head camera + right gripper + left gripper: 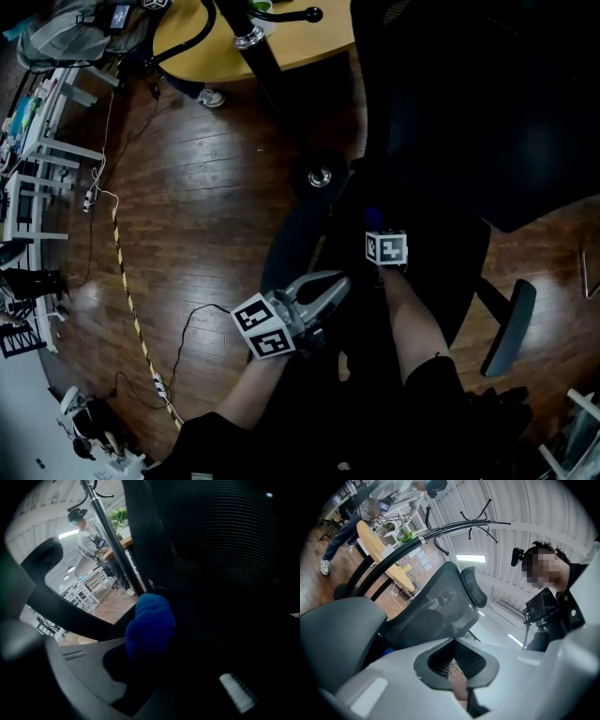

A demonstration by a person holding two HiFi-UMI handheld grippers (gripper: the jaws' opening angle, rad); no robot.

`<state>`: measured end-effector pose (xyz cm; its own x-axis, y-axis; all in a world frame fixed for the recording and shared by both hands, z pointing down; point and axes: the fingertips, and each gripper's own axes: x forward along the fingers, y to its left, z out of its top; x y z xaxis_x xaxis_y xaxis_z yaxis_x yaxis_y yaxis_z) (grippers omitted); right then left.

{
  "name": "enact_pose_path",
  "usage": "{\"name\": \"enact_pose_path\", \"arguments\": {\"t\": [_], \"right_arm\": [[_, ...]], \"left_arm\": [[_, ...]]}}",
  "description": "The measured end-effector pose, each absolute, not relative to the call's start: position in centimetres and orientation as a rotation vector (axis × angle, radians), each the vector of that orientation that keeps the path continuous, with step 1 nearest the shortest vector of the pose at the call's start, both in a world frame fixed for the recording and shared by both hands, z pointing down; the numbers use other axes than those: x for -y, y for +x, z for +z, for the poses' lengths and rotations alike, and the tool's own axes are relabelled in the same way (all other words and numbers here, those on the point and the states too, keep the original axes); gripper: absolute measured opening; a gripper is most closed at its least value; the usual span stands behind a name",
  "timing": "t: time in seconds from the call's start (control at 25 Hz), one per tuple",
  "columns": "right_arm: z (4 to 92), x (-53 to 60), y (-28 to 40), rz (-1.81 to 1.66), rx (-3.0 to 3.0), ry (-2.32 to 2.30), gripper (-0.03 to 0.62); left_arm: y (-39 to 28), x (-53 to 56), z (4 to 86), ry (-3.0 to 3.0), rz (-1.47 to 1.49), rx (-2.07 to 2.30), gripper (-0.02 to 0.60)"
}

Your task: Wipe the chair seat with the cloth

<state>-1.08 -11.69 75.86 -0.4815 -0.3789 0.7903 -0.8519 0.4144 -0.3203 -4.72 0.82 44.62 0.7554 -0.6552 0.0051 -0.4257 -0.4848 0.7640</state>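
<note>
Blue cloth (150, 625) is gripped in the right gripper (159, 663), low at the dark chair seat (441, 253). The left gripper (454, 644) is closed on nothing. Wiping is judged barely begun, with most of the seat left.

Chair seat (441, 272) in shadow; lower end of cloth (150, 620) unseen inside right tool (159, 646).
</note>
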Motion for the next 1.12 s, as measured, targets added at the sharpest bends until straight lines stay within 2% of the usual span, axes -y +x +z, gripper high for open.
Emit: {"name": "enact_pose_path", "arguments": {"t": [0.4, 0.6, 0.76, 0.92, 1.12], "right_arm": [[76.3, 7.0, 21.7, 1.045, 1.791, 1.398, 0.035], [73.4, 4.0, 29.8, 1.043, 1.692, 1.529, 0.035], [72.3, 4.9, 31.2, 1.048, 1.676, 1.529, 0.035], [72.3, 4.5, 30.7, 1.019, 1.648, 1.559, 0.035], [72.7, 7.0, 24.1, 0.967, 1.755, 1.436, 0.035]], "left_arm": [[-0.6, 0.0, 43.9, 2.192, -0.300, 0.654, -0.005], [3.5, 0.1, 43.1, 2.209, -0.253, 0.541, -0.005], [5.3, 1.4, 42.0, 2.208, -0.249, 0.519, -0.005], [2.8, 0.7, 42.5, 2.207, -0.263, 0.549, -0.005], [-0.6, 1.4, 42.8, 2.183, -0.316, 0.631, -0.005]]}}
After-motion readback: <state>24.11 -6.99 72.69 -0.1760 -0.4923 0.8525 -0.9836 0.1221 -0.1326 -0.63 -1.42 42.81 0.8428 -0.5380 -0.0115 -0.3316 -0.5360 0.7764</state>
